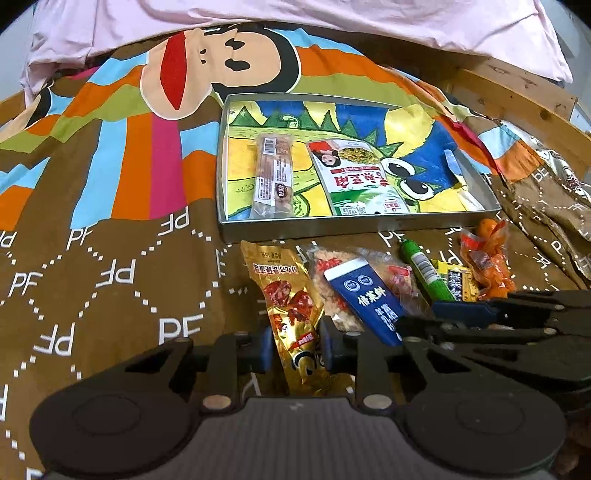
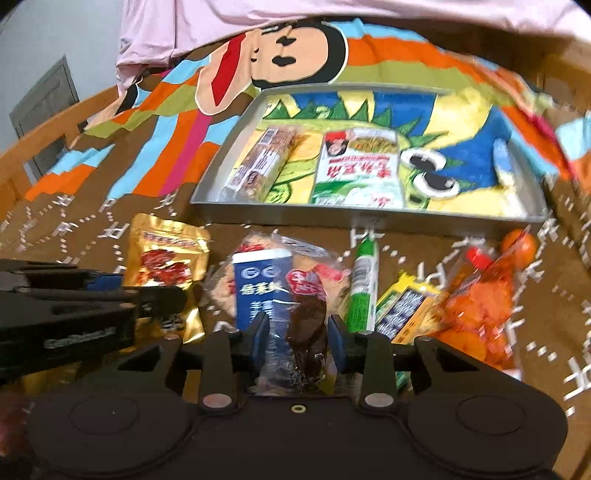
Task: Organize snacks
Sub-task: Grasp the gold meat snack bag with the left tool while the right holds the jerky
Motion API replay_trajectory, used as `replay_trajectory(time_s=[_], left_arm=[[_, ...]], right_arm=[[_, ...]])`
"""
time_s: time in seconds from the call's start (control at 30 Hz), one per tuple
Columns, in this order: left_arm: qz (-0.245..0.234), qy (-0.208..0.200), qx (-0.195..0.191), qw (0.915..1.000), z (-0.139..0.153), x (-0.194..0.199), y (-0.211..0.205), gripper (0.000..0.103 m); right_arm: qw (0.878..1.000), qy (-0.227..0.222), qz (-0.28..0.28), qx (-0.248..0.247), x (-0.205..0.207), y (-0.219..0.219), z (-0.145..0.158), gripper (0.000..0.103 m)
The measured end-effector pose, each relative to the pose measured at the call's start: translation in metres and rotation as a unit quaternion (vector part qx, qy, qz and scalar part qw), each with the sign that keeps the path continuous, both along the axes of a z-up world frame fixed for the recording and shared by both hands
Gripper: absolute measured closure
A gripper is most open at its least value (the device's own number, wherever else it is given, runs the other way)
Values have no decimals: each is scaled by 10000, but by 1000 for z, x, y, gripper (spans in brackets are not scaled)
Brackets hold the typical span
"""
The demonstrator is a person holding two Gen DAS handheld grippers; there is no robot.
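Observation:
A metal tray (image 1: 354, 224) (image 2: 369, 216) on the bed holds a long sausage pack (image 1: 272, 175) (image 2: 258, 162) and a green-and-white pouch (image 1: 351, 177) (image 2: 358, 171). In front of it lie loose snacks. My left gripper (image 1: 293, 349) is shut on a gold snack pack (image 1: 291, 306) (image 2: 166, 258). My right gripper (image 2: 297, 339) is shut on a clear packet with a dark brown snack (image 2: 308, 332), held over a blue-and-white pack (image 2: 262, 284) (image 1: 365, 295). The right gripper also shows at the right of the left wrist view (image 1: 491, 317).
A rice-cracker bag (image 1: 332, 291), a green sausage stick (image 1: 424, 271) (image 2: 364, 284), a yellow pack (image 1: 458, 282) (image 2: 406, 310) and an orange bag (image 1: 487, 258) (image 2: 480, 302) lie before the tray. A pink pillow (image 1: 295, 14) lies behind. A wooden bed rail (image 1: 517, 92) runs at right.

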State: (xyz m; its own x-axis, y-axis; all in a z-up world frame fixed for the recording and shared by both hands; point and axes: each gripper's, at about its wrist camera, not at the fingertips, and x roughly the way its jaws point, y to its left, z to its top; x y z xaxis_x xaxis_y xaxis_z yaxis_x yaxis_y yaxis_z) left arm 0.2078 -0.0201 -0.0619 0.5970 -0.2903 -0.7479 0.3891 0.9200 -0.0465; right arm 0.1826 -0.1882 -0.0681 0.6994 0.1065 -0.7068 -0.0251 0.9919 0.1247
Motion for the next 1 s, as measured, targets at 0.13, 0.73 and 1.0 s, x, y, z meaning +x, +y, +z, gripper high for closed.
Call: replay_trajectory(time_s=[0.13,0.73,1.0], left_arm=[[59,-32,-41,10000,4,-5,0,77],[117,81,-268,9995,1,-3,2,77],[201,174,-373,9990,-1,1,3,77]], right_arm=[[9956,-344,106,-868,-1,10,-6,58],[9991,108,-217,352,16,-16,-8,37],[9959,361,-205,804,17,-22,-8,56]])
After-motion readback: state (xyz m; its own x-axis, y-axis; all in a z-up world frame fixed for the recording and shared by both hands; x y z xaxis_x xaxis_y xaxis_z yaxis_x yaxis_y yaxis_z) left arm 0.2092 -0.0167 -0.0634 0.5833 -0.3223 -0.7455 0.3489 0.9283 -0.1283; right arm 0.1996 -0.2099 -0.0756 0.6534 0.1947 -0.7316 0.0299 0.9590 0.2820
